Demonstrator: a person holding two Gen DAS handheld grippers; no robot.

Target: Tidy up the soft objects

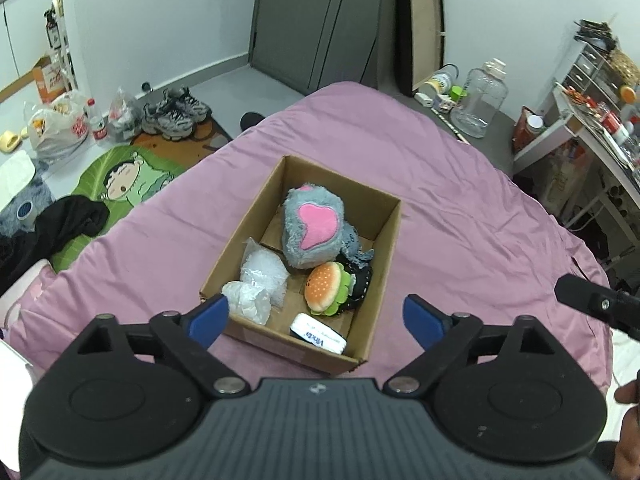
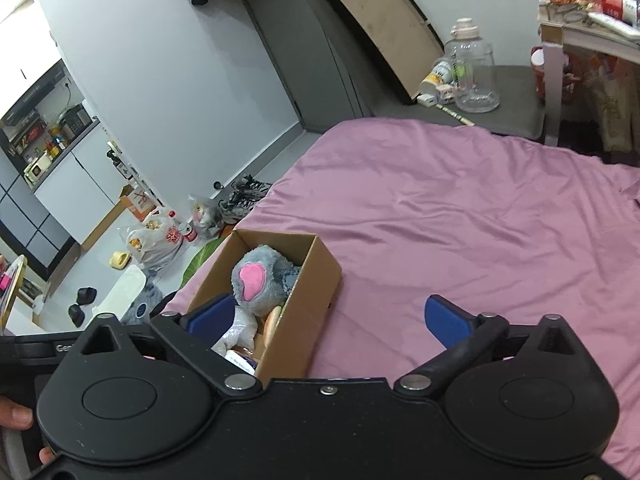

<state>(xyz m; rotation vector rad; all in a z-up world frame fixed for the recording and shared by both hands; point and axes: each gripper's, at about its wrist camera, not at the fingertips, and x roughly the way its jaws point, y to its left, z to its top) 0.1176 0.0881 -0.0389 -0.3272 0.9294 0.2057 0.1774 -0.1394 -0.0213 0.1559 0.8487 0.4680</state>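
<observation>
An open cardboard box [image 1: 384, 256] stands on the pink bedsheet [image 1: 460, 200]. Inside lie a grey plush with a pink heart patch [image 1: 312, 226], a burger plush [image 1: 325, 287], a dark strap-like item [image 1: 360, 284], clear plastic bags [image 1: 260, 280] and a white tissue pack [image 1: 318, 334]. My left gripper [image 1: 316, 314] is open and empty, hovering over the box's near edge. My right gripper [image 2: 330, 316] is open and empty, beside the box [image 2: 316, 292] on its right. The grey plush [image 2: 260, 276] shows in the right wrist view too.
The bed's left edge drops to a floor with a green cartoon mat [image 1: 124, 184], sneakers [image 1: 176, 112] and plastic bags [image 1: 60, 124]. A large clear water jug [image 1: 480, 96] and small items stand on a dark surface beyond the bed. A cluttered desk [image 1: 592, 120] is at the right.
</observation>
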